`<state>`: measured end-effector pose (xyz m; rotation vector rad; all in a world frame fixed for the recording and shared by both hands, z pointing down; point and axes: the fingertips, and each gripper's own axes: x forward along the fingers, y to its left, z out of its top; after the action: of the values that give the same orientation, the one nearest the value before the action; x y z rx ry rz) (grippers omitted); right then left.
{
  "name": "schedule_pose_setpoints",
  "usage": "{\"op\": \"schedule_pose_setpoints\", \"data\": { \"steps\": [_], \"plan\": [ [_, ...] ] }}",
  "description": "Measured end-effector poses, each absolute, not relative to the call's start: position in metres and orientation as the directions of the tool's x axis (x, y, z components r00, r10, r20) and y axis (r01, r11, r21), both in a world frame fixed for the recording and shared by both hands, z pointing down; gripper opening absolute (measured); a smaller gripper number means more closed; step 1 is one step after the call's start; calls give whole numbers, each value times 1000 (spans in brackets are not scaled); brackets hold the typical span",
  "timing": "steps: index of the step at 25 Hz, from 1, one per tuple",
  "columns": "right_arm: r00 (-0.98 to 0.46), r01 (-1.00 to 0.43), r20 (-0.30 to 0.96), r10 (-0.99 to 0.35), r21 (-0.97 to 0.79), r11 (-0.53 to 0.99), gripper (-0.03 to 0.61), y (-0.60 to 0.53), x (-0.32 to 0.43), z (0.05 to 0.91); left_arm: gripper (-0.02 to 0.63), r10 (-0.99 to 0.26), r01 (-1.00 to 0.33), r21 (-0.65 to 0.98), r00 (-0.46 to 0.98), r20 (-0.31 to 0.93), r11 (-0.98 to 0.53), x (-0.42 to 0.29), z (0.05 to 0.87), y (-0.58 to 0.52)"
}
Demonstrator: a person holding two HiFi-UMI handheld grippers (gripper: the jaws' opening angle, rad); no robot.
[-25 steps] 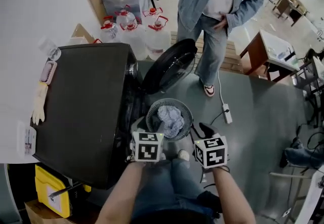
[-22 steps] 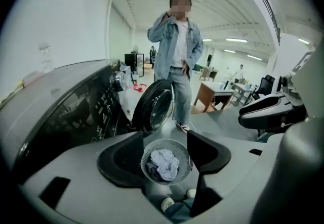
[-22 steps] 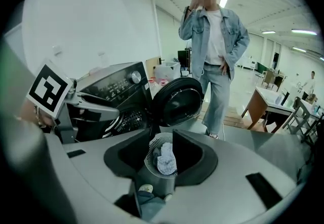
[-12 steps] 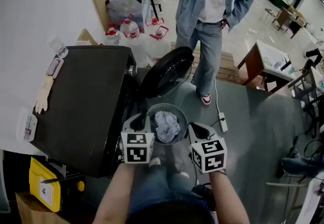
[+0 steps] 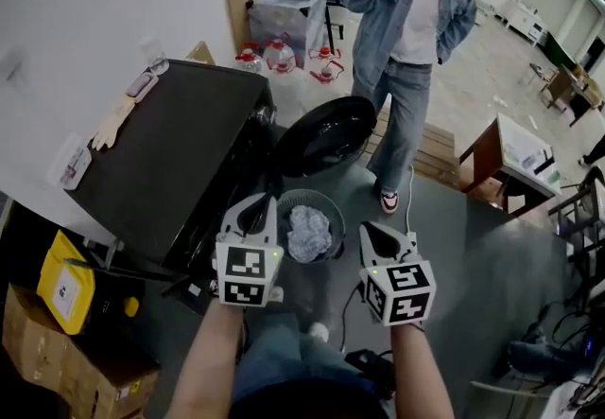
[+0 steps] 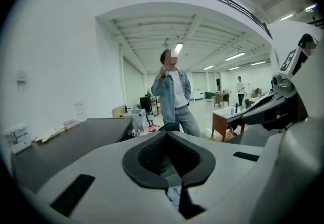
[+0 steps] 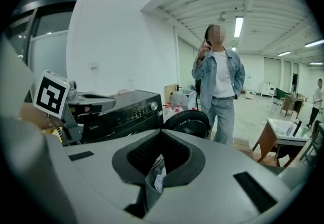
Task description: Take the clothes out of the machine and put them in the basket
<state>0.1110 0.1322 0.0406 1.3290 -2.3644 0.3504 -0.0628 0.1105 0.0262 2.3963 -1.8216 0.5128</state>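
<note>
Black washing machine stands at the left, its round door swung open to the right. Just near of the door, a grey round basket sits on the floor with a pale crumpled heap of clothes lying inside it.

2 hand-held grippers hang above the floor on either side of the basket. The left gripper is just left of the basket rim and the right gripper is just right of it, both pointing away from the person and a little downward.

In the left gripper view, the left gripper has just been closing. Its fingers now meet at the tips with nothing between them. In the right gripper view, the right gripper also has its fingers together and empty. A bit of the clothes shows below through the hollow behind the tips.

A pale glove lies on the far left edge of the machine top. A person in a denim jacket stands on the far side of the door, and water bottles with red caps are grouped by the far wall. A wooden bench stands at the right.
</note>
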Motion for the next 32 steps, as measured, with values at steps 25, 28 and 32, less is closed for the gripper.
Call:
{"op": "schedule_pose_setpoints", "data": {
  "steps": [25, 28, 32],
  "plan": [
    [-522, -808, 138, -842, 236, 540, 2, 189, 128, -91, 2, -992, -965, -237, 122, -18, -114, -96, -103, 216],
    [-511, -815, 117, -852, 250, 523, 2, 188, 124, -103, 2, -991, -961, -250, 128, -33, -116, -102, -115, 214],
    [-493, -826, 86, -866, 266, 496, 2, 184, 121, -118, 2, -989, -954, -278, 137, -57, -116, -107, -128, 209]
  ]
}}
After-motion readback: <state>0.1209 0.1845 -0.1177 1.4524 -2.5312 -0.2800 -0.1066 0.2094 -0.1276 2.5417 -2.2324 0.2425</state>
